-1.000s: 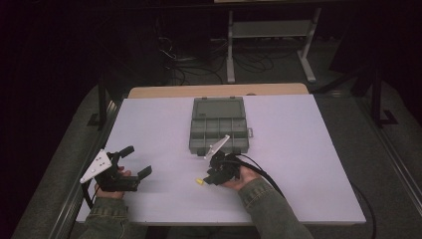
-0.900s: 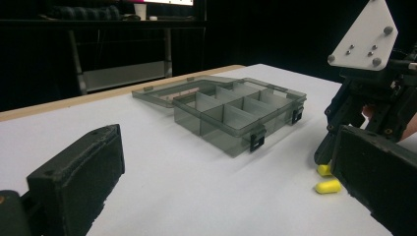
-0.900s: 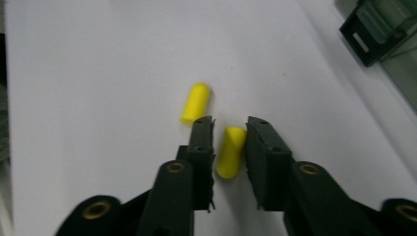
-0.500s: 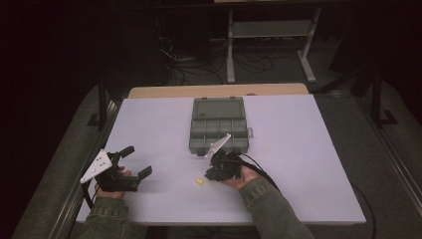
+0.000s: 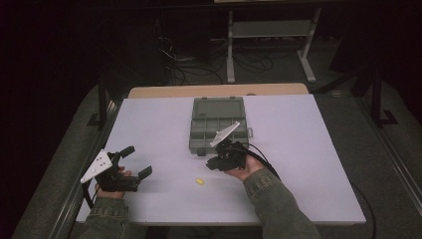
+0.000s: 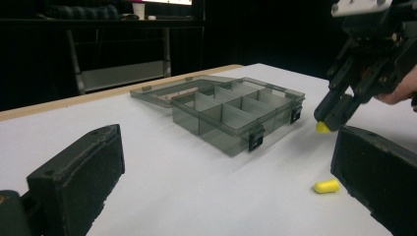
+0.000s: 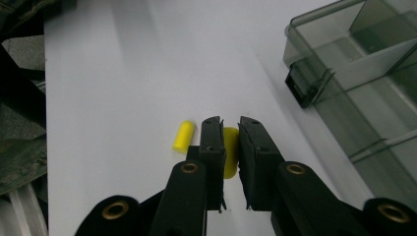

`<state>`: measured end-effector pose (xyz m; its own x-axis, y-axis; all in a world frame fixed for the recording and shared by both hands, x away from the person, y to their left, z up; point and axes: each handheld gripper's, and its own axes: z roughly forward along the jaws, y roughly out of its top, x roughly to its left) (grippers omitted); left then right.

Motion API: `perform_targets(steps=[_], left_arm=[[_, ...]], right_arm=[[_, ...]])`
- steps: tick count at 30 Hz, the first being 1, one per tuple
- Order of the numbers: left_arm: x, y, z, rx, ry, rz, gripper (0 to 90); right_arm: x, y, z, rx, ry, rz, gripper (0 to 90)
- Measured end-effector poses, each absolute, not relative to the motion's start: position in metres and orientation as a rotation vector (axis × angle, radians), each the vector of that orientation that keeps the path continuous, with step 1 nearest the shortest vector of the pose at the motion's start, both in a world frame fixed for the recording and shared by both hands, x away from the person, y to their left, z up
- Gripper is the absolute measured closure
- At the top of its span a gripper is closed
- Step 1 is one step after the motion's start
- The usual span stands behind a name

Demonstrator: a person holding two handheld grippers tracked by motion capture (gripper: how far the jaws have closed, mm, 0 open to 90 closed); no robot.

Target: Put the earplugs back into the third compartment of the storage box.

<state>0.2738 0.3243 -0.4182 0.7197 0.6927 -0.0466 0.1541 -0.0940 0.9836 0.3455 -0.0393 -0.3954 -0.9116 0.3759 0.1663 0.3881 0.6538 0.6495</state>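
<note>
My right gripper [image 7: 230,125] is shut on a small yellow foam plug [image 7: 230,153], held just above the white table. Seen from above, this right gripper [image 5: 212,163] sits at the front edge of the grey compartment box [image 5: 219,130]. A second yellow plug [image 5: 199,181] lies loose on the table; it also shows beside the jaws [image 7: 183,136]. My left gripper [image 5: 137,161] rests open at the table's left, nothing between its jaws. In the left gripper view the held plug [image 6: 322,128] sits in the right gripper [image 6: 334,115], and the loose plug [image 6: 326,186] lies below it.
The box [image 6: 236,110] stands open with its lid [image 5: 217,106] laid flat behind it; the compartments look bare. The white table [image 5: 308,164] has wide free room right and left. A metal stand [image 5: 268,30] and cables sit on the floor beyond the table.
My right gripper has drawn away from the loose plug toward the box, with a plug in its jaws. The loose plug and the left gripper have stayed put.
</note>
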Motion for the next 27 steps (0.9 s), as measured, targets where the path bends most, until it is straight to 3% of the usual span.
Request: perform_targets(steps=[27], left_arm=[[0.273, 0.323, -0.418, 1.634, 0.688, 0.507, 0.0]], right_arm=[[0.383, -0.048, -0.367, -0.710, -2.870, -1.132, 79.4]])
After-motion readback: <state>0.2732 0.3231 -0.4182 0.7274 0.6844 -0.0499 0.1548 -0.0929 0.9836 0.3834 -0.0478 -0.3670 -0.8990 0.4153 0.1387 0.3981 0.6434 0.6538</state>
